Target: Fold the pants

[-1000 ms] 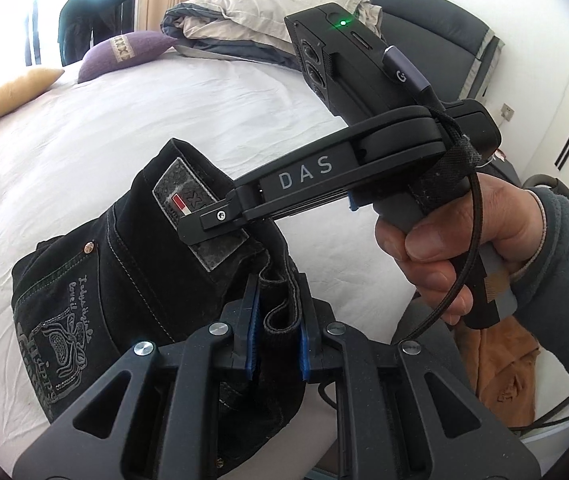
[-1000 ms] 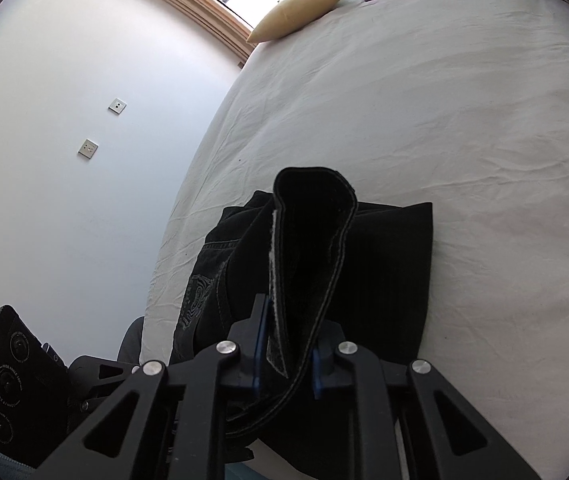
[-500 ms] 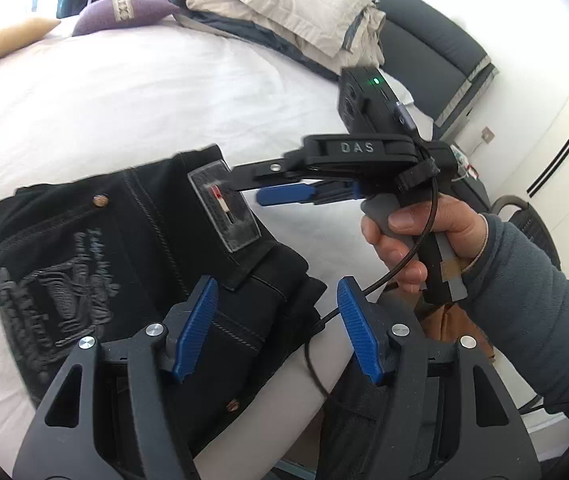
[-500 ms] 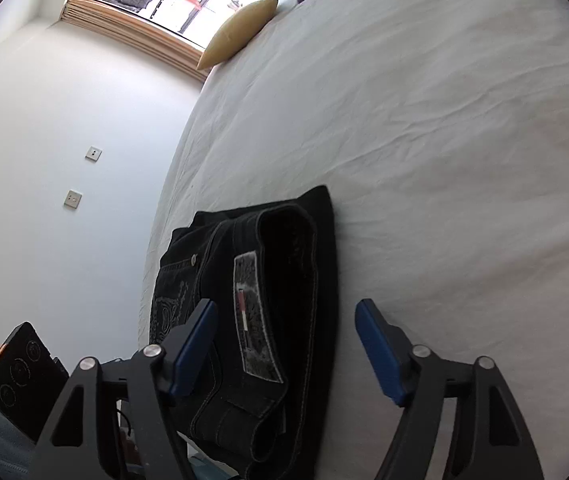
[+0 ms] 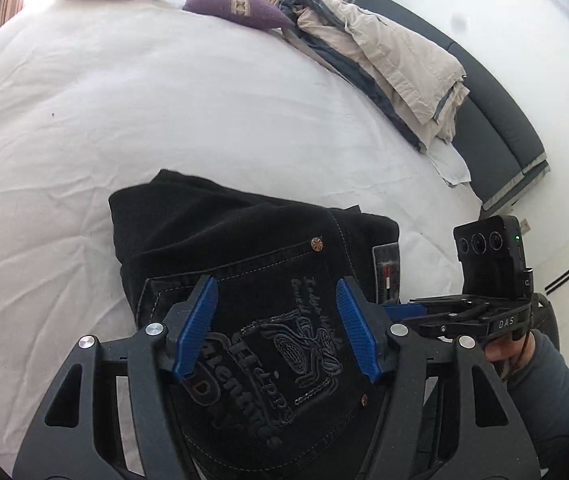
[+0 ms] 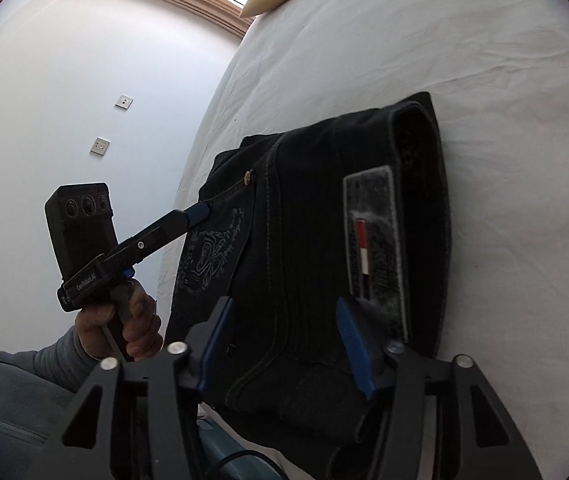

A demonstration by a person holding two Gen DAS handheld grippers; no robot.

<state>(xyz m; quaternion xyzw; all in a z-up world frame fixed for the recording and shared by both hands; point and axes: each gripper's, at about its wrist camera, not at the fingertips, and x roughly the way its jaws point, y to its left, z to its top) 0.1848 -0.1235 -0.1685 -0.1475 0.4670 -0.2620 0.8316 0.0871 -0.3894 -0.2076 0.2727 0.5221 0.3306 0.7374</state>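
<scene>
On the white bed the black pants lie folded compact; left gripper and right gripper hover over them, jaws apart and gripping nothing; seemingly only tidying remains.

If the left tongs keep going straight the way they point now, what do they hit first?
Most likely the folded pants: their embroidered back pocket fills the gap between the open left tongs. Depth is unclear, but nothing else lies between.

Folded pants on white bed
</scene>
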